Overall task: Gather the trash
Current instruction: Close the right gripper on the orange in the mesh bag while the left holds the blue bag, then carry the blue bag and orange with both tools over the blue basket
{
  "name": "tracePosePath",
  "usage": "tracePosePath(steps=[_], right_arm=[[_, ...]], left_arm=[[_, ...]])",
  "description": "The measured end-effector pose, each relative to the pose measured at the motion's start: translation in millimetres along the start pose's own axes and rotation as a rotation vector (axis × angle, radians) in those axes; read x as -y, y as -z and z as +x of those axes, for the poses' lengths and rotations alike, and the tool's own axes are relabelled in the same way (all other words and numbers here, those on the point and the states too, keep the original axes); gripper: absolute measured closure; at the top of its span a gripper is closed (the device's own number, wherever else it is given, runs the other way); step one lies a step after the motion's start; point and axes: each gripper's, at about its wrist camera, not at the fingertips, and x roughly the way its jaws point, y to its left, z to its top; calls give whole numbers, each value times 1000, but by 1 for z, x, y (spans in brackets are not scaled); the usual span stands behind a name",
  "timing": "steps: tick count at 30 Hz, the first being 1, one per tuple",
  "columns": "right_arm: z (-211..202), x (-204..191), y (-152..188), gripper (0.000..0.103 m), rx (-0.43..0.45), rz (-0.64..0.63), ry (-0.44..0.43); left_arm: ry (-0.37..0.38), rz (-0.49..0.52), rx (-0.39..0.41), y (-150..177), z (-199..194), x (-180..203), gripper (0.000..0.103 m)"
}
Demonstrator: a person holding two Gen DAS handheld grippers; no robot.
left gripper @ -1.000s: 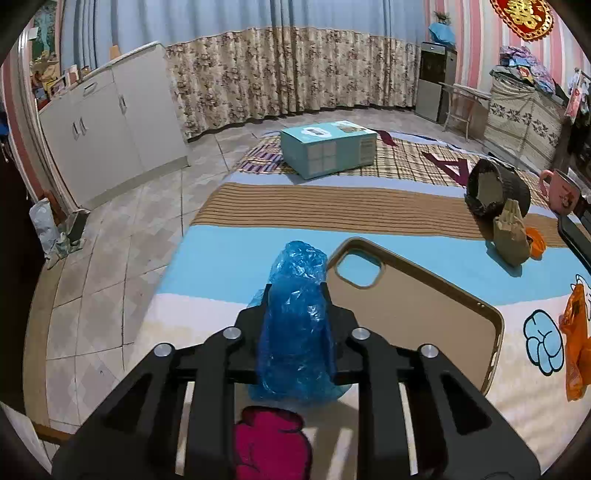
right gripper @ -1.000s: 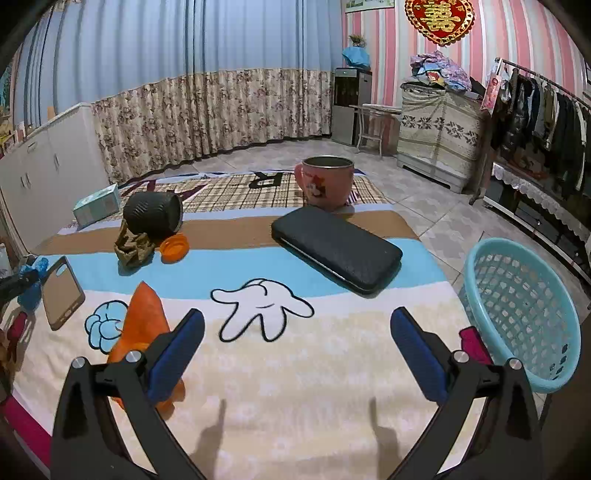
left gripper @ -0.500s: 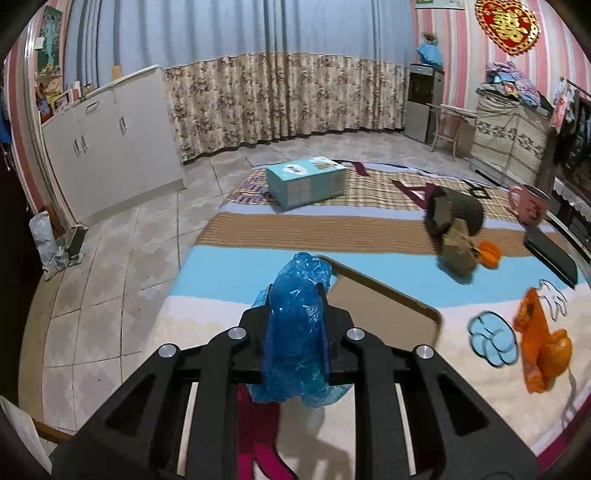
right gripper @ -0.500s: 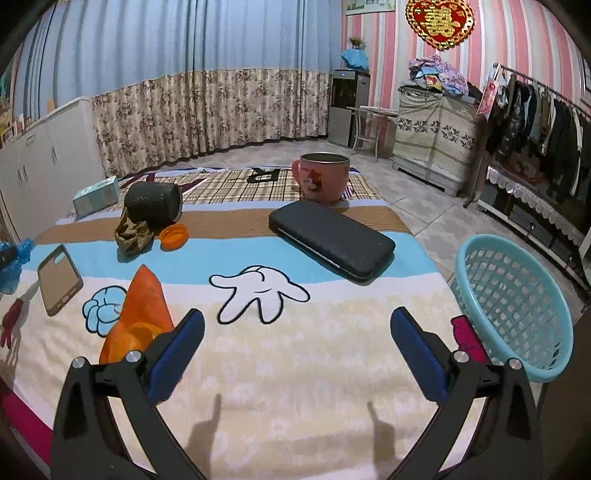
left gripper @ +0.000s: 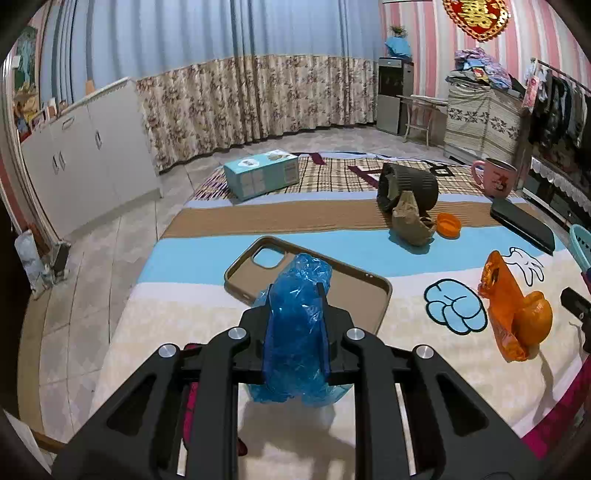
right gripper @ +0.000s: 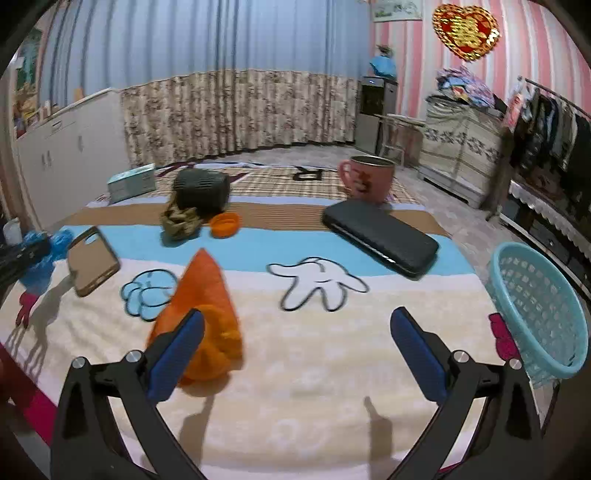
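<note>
The left tongs (left gripper: 295, 314) pinch a crumpled, glossy blue plastic bag (left gripper: 295, 332) above the cartoon-print bed cover (left gripper: 314, 435), perhaps clear of it, while the right tongs (right gripper: 295, 354) stand spread.

letter "r" on the plaid blanket (right gripper: 306, 173); gold double-happiness character on the red wall ornament (right gripper: 465, 31)

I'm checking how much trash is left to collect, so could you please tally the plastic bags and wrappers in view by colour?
Blue: 1, the blue bag clamped in the left gripper.
Orange: 1, the orange bag lying on the bed cover, near the open right gripper.
Brown: 1, the crumpled brown wrapper by the dark pot.
Total: 3.
</note>
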Motion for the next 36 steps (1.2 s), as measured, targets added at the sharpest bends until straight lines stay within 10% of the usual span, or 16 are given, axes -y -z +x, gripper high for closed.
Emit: tracePosePath(steps=[11, 21, 36], right_arm=[[14, -34, 7, 6, -56, -64, -54], [26, -36, -4, 67, -106, -28, -192], [-14, 59, -39, 70, 14, 86, -140]], left_arm=[[9, -3, -21, 6, 4, 6, 86], [16, 10, -9, -1, 2, 18, 86], [98, 85, 66, -48, -21, 109, 86]])
